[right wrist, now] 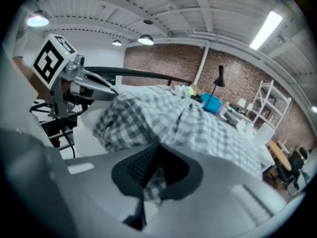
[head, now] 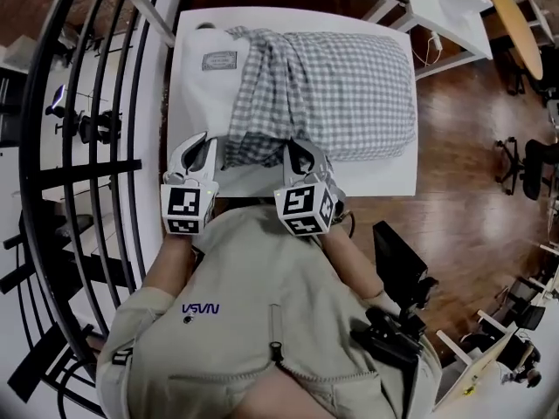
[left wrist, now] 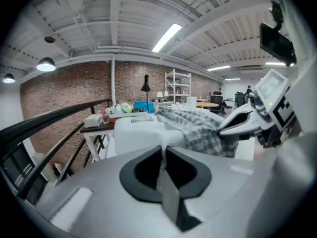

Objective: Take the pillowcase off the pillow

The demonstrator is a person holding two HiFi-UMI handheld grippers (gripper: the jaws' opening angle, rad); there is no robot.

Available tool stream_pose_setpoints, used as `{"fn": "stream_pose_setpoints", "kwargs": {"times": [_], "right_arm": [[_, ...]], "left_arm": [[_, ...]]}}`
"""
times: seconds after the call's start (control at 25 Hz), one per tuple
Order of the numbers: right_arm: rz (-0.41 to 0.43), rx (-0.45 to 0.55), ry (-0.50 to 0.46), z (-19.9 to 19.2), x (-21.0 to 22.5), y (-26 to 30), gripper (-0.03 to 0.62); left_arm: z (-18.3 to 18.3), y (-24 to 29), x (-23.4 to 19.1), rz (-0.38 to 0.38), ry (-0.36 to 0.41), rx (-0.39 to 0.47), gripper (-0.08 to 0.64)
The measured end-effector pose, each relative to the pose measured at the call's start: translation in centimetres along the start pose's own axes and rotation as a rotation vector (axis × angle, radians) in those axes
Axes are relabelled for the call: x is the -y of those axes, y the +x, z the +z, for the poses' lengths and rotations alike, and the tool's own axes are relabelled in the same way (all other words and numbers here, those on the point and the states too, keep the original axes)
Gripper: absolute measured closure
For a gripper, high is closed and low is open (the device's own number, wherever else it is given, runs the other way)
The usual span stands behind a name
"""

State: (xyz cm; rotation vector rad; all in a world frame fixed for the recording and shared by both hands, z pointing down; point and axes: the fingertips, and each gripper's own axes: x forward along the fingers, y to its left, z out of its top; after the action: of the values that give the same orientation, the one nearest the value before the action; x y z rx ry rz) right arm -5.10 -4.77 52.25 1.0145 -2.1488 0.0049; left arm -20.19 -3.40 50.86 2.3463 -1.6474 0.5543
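A white pillow (head: 203,85) lies on the white table (head: 384,177), its left end bare with a label showing. The grey-and-white checked pillowcase (head: 349,85) covers the rest, bunched up at its open end. My left gripper (head: 196,151) is at the pillow's near left corner. In the left gripper view, this gripper (left wrist: 162,155) is shut on a thin fold of white pillow (left wrist: 138,133) fabric. My right gripper (head: 301,155) is at the pillowcase's near edge. In the right gripper view, that gripper (right wrist: 151,175) is shut on checked cloth (right wrist: 168,118).
A black railing (head: 87,173) runs along the left of the table. Wooden floor lies to the right, with a black stand (head: 397,264) near my right side. Another white table (head: 445,7) stands at the far right.
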Motion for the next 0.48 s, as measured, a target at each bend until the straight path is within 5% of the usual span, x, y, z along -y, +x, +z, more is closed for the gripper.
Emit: {"fn": "stream_pose_setpoints", "kwargs": {"times": [0.2,0.48], "right_arm": [[-0.179,0.0,0.046,-1.6,7.4,-3.7,0.583],[-0.211,-0.131,0.048,-8.3,8.5,-2.9,0.584]], "left_arm": [[3.0,-1.8,-4.5,0.139,-0.075,0.095,0.543],[-1.2,-1.6,-4.2,0.141,-0.082,-0.003,0.543]]}}
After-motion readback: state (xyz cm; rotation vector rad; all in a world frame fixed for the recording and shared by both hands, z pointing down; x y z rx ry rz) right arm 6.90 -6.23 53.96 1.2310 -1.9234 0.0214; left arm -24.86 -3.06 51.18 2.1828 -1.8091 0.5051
